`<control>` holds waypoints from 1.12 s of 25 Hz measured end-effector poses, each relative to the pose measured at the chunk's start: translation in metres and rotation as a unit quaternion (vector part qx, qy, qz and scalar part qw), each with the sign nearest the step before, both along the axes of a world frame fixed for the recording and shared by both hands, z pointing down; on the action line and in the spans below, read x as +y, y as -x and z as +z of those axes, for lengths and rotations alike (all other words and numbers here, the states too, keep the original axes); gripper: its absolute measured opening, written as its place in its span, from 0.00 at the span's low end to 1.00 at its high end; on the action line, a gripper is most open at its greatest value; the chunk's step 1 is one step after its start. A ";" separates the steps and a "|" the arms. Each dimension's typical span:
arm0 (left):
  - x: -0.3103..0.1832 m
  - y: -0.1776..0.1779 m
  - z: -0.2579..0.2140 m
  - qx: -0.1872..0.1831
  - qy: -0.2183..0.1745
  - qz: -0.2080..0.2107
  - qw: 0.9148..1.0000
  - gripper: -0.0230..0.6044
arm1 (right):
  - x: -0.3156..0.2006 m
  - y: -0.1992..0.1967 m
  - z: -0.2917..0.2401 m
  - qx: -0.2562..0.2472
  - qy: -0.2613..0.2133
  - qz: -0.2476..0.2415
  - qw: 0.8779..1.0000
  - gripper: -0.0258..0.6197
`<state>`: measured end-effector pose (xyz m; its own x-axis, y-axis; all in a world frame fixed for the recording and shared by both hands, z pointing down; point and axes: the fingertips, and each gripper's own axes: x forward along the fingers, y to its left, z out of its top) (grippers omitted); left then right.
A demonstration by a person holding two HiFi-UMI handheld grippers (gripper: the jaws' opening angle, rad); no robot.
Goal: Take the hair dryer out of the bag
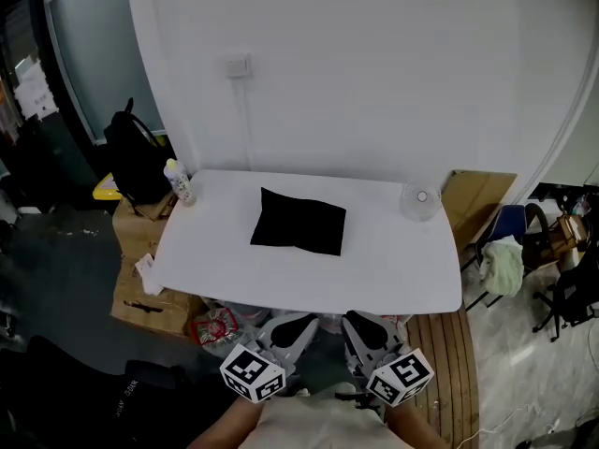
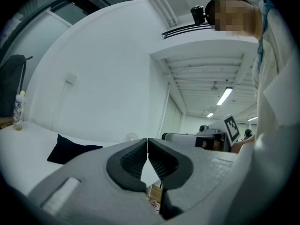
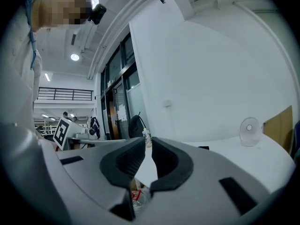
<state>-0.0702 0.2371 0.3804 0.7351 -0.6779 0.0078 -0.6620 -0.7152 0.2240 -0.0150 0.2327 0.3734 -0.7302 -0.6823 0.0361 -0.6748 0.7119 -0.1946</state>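
A black bag [image 1: 298,221] lies flat and closed in the middle of the white table [image 1: 393,274]; no hair dryer shows. Both grippers hang side by side below the table's front edge, pointing level toward it. My left gripper [image 1: 301,320] has its jaws together with nothing between them, and the left gripper view shows the bag [image 2: 70,150] ahead to the left of the left gripper [image 2: 147,142]. My right gripper [image 1: 357,320] has a narrow gap between its tips and holds nothing. In the right gripper view, past the right gripper [image 3: 148,142], only a dark sliver of the bag [image 3: 203,147] shows.
A small bottle [image 1: 180,182] stands at the table's back left corner and a small clear fan [image 1: 420,199] at the back right. Cardboard boxes [image 1: 140,251] and a black backpack [image 1: 136,157] sit left of the table. A chair with a cloth [image 1: 501,260] is at the right.
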 end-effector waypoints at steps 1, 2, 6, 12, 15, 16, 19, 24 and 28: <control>-0.004 0.002 0.003 0.001 0.004 0.000 1.000 0.05 | -0.005 0.001 0.002 0.003 0.003 0.001 1.000 0.10; -0.008 0.003 0.005 0.002 0.007 0.000 1.000 0.06 | -0.011 0.002 0.004 0.005 0.006 0.002 1.000 0.10; -0.024 0.002 0.015 0.002 0.017 0.000 1.000 0.05 | -0.033 0.001 0.014 0.009 0.017 0.004 1.000 0.10; -0.063 0.000 0.024 -0.003 0.026 -0.003 1.000 0.06 | -0.080 0.000 0.024 0.004 0.025 -0.003 1.000 0.12; -0.093 -0.006 0.024 -0.007 0.028 -0.006 1.000 0.06 | -0.112 -0.003 0.025 0.003 0.028 -0.008 1.000 0.13; -0.103 -0.009 0.024 -0.009 0.029 -0.006 1.000 0.06 | -0.122 -0.006 0.025 0.003 0.029 -0.007 1.000 0.13; -0.134 -0.020 0.025 -0.017 0.032 -0.008 0.999 0.06 | -0.153 -0.015 0.024 0.001 0.036 -0.005 0.999 0.13; -0.176 -0.036 0.028 -0.024 0.039 -0.014 0.999 0.06 | -0.194 -0.028 0.024 -0.002 0.041 -0.013 0.999 0.15; -0.200 -0.048 0.031 -0.032 0.040 -0.021 0.998 0.06 | -0.215 -0.038 0.026 0.001 0.041 -0.021 0.999 0.15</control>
